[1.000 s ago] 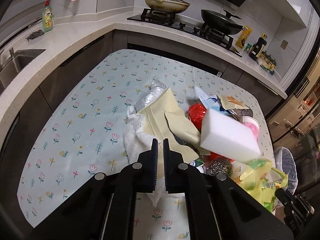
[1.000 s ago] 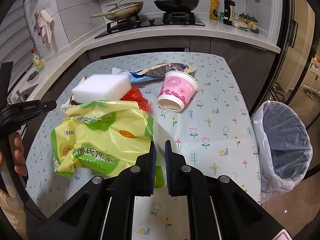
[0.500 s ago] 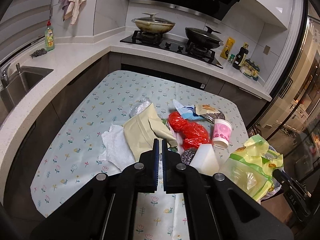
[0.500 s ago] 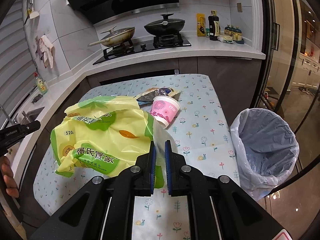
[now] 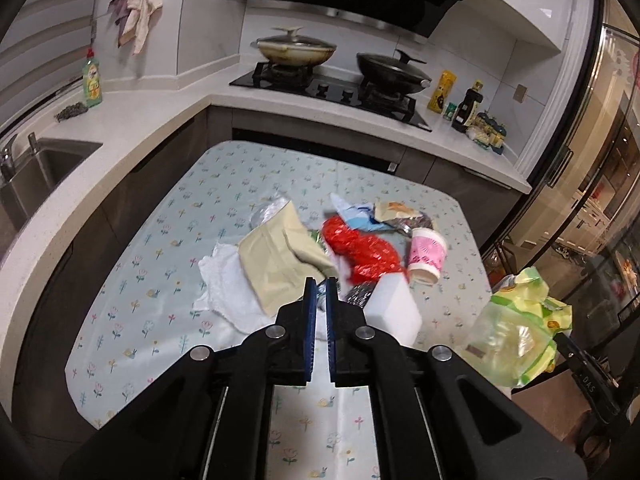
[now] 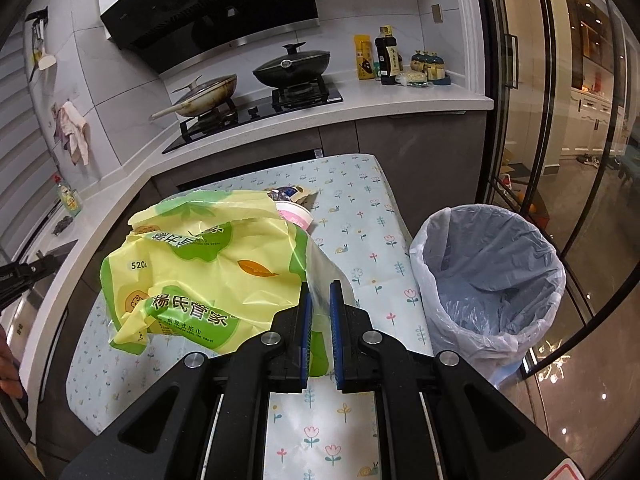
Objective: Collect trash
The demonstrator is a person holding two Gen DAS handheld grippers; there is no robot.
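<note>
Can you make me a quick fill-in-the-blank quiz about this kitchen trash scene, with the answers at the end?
1. The right gripper is shut on a yellow and ____ plastic bag.
2. The trash bin beside the table is lined with a ____ bag.
3. The paper cup on the table is white and ____.
4. On the stove stand ____ pans.

Answers: green; white; pink; two

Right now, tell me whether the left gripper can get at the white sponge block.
Probably yes. The white sponge block lies just right of the left gripper, with nothing on top of it. The jaws are opening with nothing between them, but must spread much wider.
</note>
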